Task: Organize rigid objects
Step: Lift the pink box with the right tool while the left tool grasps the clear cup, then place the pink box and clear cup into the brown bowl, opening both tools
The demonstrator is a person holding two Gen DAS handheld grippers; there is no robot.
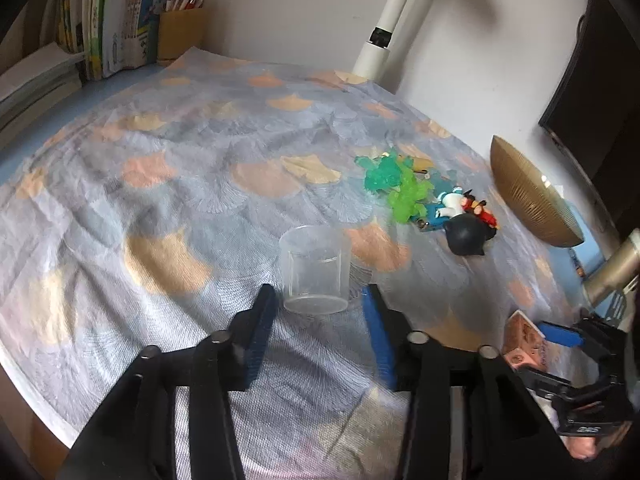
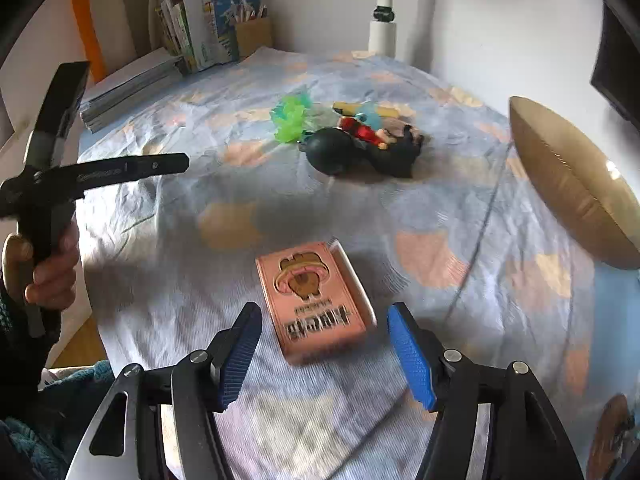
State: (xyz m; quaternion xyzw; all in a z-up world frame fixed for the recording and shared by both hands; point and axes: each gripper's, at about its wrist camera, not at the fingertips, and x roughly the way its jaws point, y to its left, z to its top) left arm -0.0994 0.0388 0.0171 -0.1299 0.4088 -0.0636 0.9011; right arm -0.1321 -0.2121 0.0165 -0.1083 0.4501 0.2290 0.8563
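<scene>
A clear plastic cup (image 1: 315, 272) stands on the patterned cloth just ahead of my open left gripper (image 1: 320, 300), between its fingertips but apart from them. A pink card box (image 2: 316, 300) lies flat on the cloth just ahead of my open right gripper (image 2: 324, 324); it also shows in the left wrist view (image 1: 522, 346). A pile of small toys lies further back: green translucent pieces (image 1: 396, 184), a black ball (image 2: 330, 150), a red figure (image 2: 362, 130) and a black figure (image 2: 398, 154).
A gold ribbed bowl (image 2: 572, 184) stands tilted at the right, also in the left wrist view (image 1: 528, 192). Books (image 1: 116, 20) and a pen holder (image 1: 180, 32) stand at the back left. A white lamp post (image 1: 388, 28) rises at the back.
</scene>
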